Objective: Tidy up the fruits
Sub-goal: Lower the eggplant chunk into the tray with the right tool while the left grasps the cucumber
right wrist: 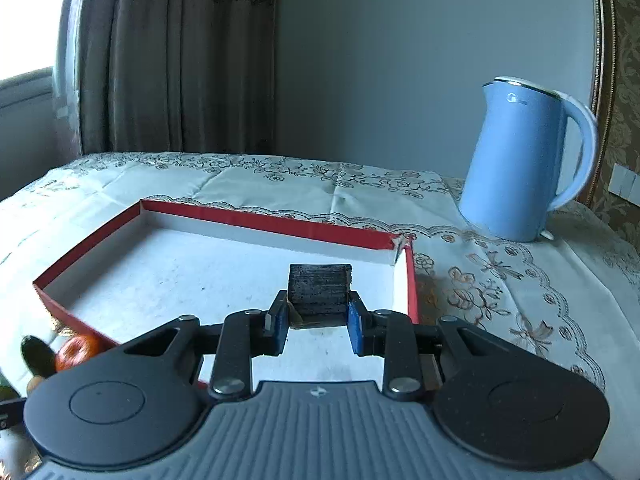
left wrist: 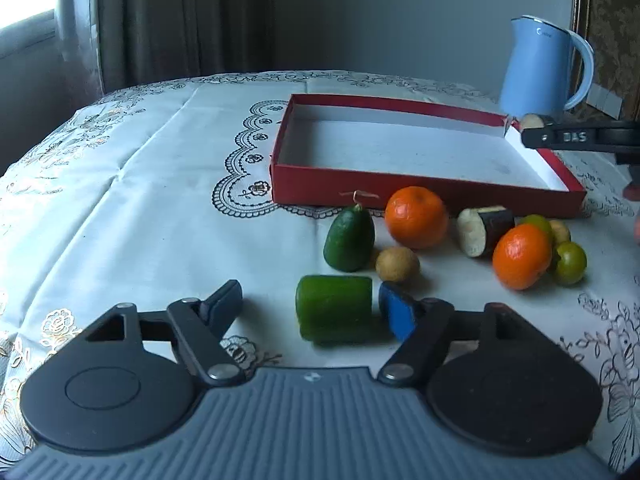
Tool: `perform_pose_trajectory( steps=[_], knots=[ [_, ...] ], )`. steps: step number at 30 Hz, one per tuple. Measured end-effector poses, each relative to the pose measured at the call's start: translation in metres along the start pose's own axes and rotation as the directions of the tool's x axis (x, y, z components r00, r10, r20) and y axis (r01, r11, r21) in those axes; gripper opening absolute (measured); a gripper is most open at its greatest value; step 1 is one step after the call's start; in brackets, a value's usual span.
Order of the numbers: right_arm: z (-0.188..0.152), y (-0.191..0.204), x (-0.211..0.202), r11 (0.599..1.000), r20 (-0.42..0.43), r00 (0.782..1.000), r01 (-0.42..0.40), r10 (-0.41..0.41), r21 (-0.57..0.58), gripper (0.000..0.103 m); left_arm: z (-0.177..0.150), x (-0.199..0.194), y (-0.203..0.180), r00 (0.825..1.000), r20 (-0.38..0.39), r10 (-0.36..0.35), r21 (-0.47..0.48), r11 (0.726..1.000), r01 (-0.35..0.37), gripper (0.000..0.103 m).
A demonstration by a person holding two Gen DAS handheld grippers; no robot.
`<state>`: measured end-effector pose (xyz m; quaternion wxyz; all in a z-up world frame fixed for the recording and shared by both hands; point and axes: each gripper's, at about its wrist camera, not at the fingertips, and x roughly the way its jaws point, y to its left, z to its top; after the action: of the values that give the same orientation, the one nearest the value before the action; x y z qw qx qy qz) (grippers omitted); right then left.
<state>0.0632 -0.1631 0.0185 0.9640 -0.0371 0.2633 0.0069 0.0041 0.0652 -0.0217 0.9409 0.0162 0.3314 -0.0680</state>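
Hovering above the red tray (right wrist: 276, 222), a dark eggplant chunk (right wrist: 320, 289) is clamped by the right tongs (right wrist: 318, 322); the left tongs (left wrist: 310, 308) are spread apart beside a green piece (left wrist: 334, 312).

Red box (left wrist: 400, 196), blue kettle (right wrist: 520, 160), orange tangerines (left wrist: 416, 216), floral-embroidered white tablecloth (left wrist: 160, 184).

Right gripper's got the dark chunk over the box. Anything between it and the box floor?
Nothing visible. The right gripper holds the dark chunk over the red box, near its far right corner. The white floor around and below it looks bare; the fruit lies outside the box.
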Motion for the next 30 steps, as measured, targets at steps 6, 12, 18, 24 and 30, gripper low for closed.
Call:
perform_pose_trajectory(
  steps=[6,12,18,24,30],
  knots=[
    [0.01,0.008,0.021,1.0,-0.024,1.0,-0.02,0.019,-0.022,0.029,-0.001,0.004,-0.004,0.999,0.043,0.002,0.027,1.0,-0.003,0.052],
    [0.014,0.013,0.041,0.998,-0.078,0.996,-0.041,0.038,-0.037,0.029,0.001,0.008,-0.015,0.996,0.067,0.05,0.034,0.998,-0.053,0.043],
    [0.013,0.011,0.053,0.998,-0.131,0.99,-0.058,0.054,-0.02,0.029,0.001,0.01,-0.009,0.998,0.062,0.028,0.0,1.0,-0.028,0.043],
    [0.009,0.011,0.064,0.998,-0.187,0.98,-0.063,0.059,-0.012,0.029,0.001,0.009,-0.01,0.998,0.062,0.029,0.001,1.0,-0.029,0.043],
    [0.009,0.011,0.067,0.998,-0.193,0.979,-0.065,0.063,-0.004,0.029,0.001,0.01,-0.009,0.998,0.062,0.029,0.0,1.0,-0.029,0.043]
  ],
)
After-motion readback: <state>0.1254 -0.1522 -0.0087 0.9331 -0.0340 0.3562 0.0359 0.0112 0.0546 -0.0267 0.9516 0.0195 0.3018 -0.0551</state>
